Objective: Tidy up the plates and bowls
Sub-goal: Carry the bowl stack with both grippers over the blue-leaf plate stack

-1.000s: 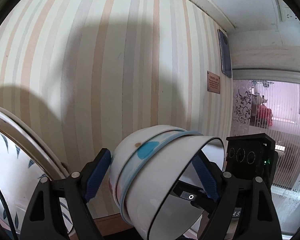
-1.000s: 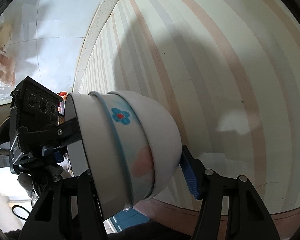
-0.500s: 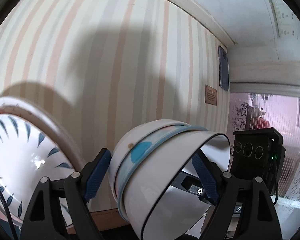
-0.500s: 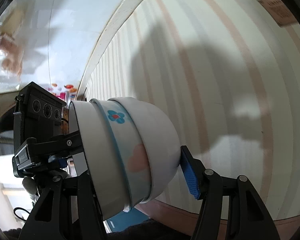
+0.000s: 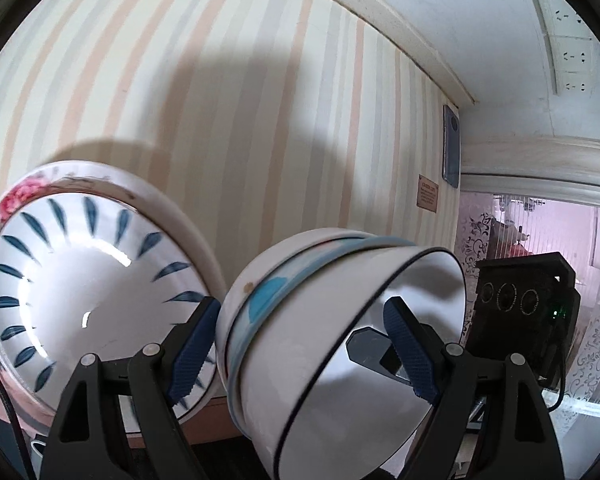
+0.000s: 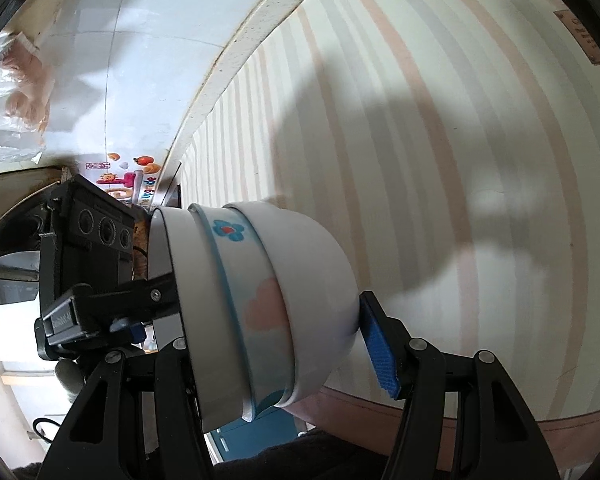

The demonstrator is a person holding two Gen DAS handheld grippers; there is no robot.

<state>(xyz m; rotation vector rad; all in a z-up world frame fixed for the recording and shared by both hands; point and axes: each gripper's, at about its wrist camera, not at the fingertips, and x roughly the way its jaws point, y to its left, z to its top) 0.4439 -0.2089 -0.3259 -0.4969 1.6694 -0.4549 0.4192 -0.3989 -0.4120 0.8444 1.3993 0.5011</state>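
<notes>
Left wrist view — patterned bowl (image 5: pixel 92 304) beside the held bowl stack (image 5: pixel 324 344).

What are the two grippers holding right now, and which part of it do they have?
A nested stack of three white ceramic bowls, tipped sideways. Left gripper and right gripper each span it, base to open mouth.
</notes>
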